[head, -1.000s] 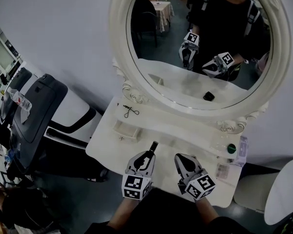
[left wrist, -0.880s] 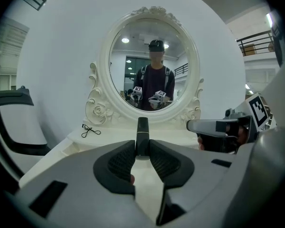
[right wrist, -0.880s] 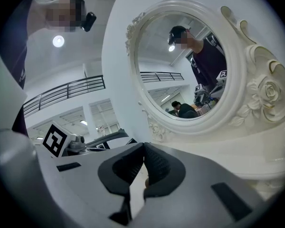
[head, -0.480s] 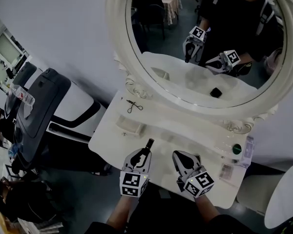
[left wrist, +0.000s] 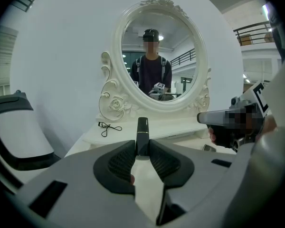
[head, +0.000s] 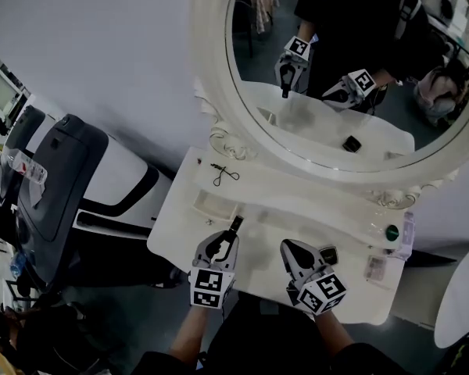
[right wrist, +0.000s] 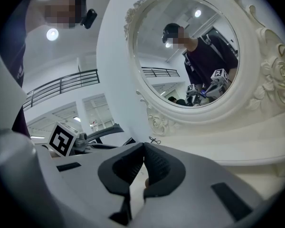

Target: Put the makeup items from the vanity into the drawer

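Note:
My left gripper point(head: 227, 237) is shut on a black lipstick tube point(head: 235, 225), which sticks out forward past the jaw tips point(left wrist: 142, 133). The tube's end is close to a shallow open drawer point(head: 213, 206) on the left of the white vanity top point(head: 275, 209). Over the vanity's front, my right gripper point(head: 291, 250) has its jaws pressed together on nothing point(right wrist: 143, 149). A small black compact point(head: 327, 255) lies just right of it. A black eyelash curler point(head: 225, 174) lies at the back left, also seen in the left gripper view point(left wrist: 109, 127).
The oval mirror point(head: 219, 92) in its carved white frame rises at the back and reflects both grippers. A green-topped jar point(head: 391, 231) and small items point(head: 373, 266) sit at the vanity's right end. A dark chair point(head: 59, 178) stands left of the vanity.
Both grippers have shifted left along the vanity front. The lipstick tube in the left gripper is now nearer to the open drawer. Neither gripper's jaws have changed.

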A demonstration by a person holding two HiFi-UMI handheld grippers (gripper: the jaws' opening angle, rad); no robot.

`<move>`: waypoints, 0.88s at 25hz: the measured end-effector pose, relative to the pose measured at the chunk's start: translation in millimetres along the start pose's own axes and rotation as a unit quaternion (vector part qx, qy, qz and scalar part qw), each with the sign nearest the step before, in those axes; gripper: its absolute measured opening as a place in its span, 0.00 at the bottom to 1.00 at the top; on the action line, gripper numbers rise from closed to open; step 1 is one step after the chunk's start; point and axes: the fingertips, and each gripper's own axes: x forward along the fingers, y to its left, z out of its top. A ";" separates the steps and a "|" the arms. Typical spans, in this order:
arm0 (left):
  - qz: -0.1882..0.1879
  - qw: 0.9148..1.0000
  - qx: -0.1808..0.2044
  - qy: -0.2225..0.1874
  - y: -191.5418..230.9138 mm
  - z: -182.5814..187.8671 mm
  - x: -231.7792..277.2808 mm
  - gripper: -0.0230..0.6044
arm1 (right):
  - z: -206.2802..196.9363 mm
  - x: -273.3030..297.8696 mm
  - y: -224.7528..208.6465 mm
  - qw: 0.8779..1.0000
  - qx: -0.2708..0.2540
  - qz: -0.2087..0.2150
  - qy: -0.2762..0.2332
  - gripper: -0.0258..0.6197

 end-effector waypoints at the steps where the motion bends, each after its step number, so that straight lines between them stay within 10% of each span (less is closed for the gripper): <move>1: -0.006 1.000 0.005 0.001 6.7 -1.1 1.8 0.20 | -0.6 4.5 0.8 1.000 0.001 -0.009 -0.001 0.08; 22: -0.123 0.984 0.112 0.062 69.5 -37.4 54.7 0.20 | -3.6 40.7 -4.9 0.993 -0.009 -0.113 -0.010 0.08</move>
